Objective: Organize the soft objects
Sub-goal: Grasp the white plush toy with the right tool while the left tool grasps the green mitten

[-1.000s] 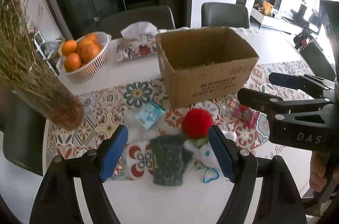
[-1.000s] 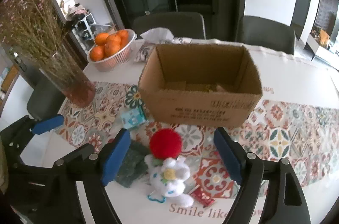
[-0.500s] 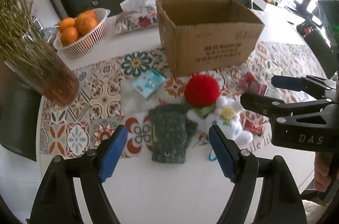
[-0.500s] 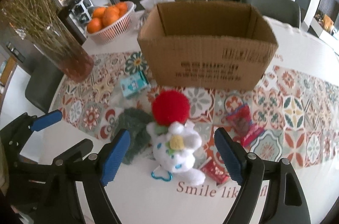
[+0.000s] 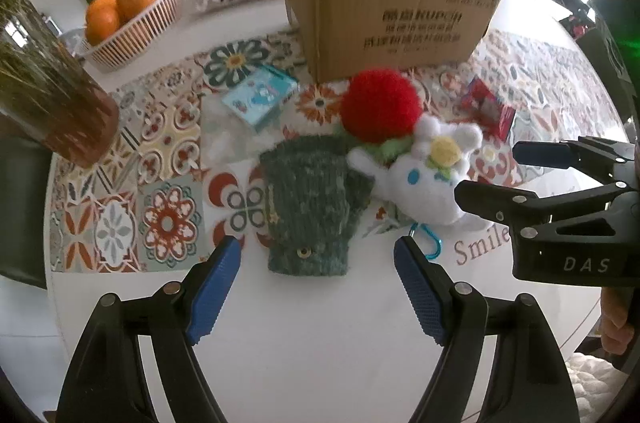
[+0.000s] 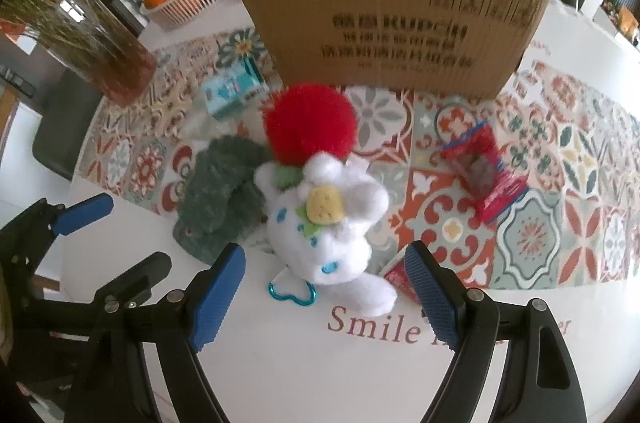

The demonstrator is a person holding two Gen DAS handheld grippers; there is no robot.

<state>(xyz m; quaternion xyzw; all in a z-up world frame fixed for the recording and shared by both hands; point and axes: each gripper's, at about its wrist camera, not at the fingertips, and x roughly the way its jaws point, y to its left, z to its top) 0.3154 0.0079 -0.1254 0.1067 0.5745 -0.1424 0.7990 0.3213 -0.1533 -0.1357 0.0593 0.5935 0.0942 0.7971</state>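
- Soft objects lie clustered on the patterned runner (image 5: 168, 159) in front of the cardboard box (image 5: 392, 7): a green knitted mitten (image 5: 312, 207), a red pompom (image 5: 380, 105) and a white plush toy (image 6: 328, 223)
- mitten touches the plush's left side; pompom sits just behind both, near the box wall
- a blue carabiner (image 6: 292, 291) lies at the plush's near end
- left gripper (image 5: 318, 287) hovers just short of the mitten, jaws spread wide, empty
- right gripper (image 6: 326, 293) flanks the plush's near end, jaws spread wide, gripping nothing
- red snack packets (image 6: 484, 175) lie right of the plush, apart from it
- blue-white small box (image 5: 260, 99), orange basket (image 5: 132, 19) and vase (image 5: 52, 99) stand further left
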